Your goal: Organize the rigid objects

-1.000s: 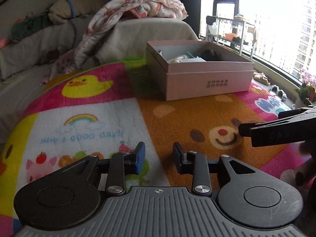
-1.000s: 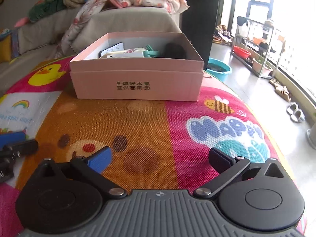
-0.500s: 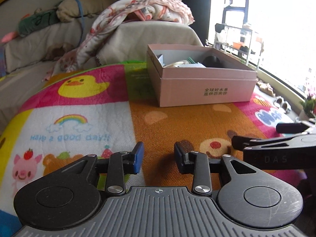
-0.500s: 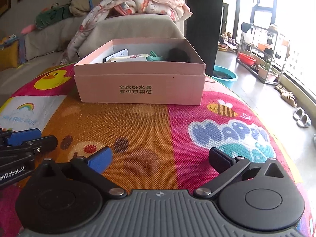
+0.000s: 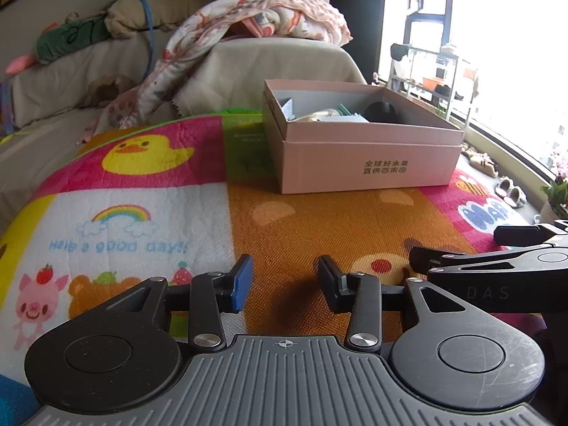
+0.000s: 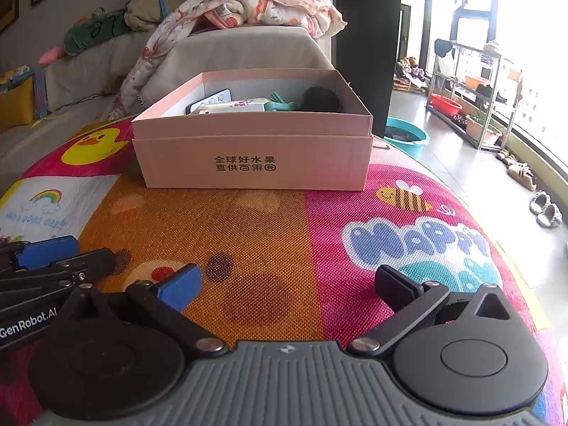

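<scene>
- Left gripper (image 5: 284, 282) has just been opening its fingers: the gap is clearly wider than a second ago, and nothing sits between them, only mat (image 5: 305, 220) underneath.
- Its view also swung a bit, so the box (image 5: 365, 163) now sits more square-on, and the right gripper's arm shows lower at the right edge than before.
- Right gripper (image 6: 287, 282) looks unchanged: fingers spread wide, holding nothing, parked over the mat with the box straight ahead and well apart from it.
- Box stands on the far part of the mat, lid off. Inside you can make out a phone (image 6: 209, 101), something teal (image 6: 280, 103), a dark round thing (image 6: 319, 98) and a pale flat item; hard to say more from this angle.
- No loose rigid stuff left on the mat in either view, so my read is the sorting is done or nearly done, and the left fingers opening is just a return to neutral rather than a setup for a grab.
- If there's more to collect, it's out of frame, so can't tell.
</scene>
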`<state>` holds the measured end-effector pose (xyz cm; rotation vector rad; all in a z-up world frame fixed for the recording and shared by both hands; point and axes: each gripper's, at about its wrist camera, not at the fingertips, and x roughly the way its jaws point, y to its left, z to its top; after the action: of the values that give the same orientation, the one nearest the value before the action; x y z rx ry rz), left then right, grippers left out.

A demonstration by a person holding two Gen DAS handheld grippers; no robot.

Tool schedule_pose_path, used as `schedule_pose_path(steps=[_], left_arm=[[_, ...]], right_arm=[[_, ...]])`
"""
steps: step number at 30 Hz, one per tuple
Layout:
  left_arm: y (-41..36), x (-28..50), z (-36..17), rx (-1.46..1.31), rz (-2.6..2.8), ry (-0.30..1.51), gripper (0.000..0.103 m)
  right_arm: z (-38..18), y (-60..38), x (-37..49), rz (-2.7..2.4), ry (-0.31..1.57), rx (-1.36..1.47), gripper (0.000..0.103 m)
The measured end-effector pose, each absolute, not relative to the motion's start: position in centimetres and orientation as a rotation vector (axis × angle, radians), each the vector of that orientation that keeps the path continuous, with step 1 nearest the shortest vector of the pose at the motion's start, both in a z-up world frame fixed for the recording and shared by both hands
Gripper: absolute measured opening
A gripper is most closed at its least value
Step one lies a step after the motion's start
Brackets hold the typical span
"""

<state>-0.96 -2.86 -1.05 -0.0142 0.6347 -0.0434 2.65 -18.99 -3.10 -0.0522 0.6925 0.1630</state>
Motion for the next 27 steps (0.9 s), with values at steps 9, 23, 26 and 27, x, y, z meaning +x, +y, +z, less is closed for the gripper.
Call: schedule_pose_path(steps=[9,23,26,27], left_arm=[[-2.89,-0.91,-1.05,-0.017,-0.036,0.634,0.046],[-2.85,-0.88,-1.09,-0.023,-0.038,0.634,0.046],[-2.81,-0.88,-1.08,-0.026,-0.038,0.634,0.046],[-2.80,-0.88,-1.08,-0.026,-0.039,0.634,0.046]], right_arm=[[-3.10,-19.17,2.58,0.163,0.691,-0.051,0.103],[-3.08,-19.14,2.56,0.163,0.691,-0.051,0.103],[-3.07,-19.13,2.56,0.163,0.691,-0.051,0.103],[-3.07,-19.14,2.56,0.163,0.691,-0.052,0.103]])
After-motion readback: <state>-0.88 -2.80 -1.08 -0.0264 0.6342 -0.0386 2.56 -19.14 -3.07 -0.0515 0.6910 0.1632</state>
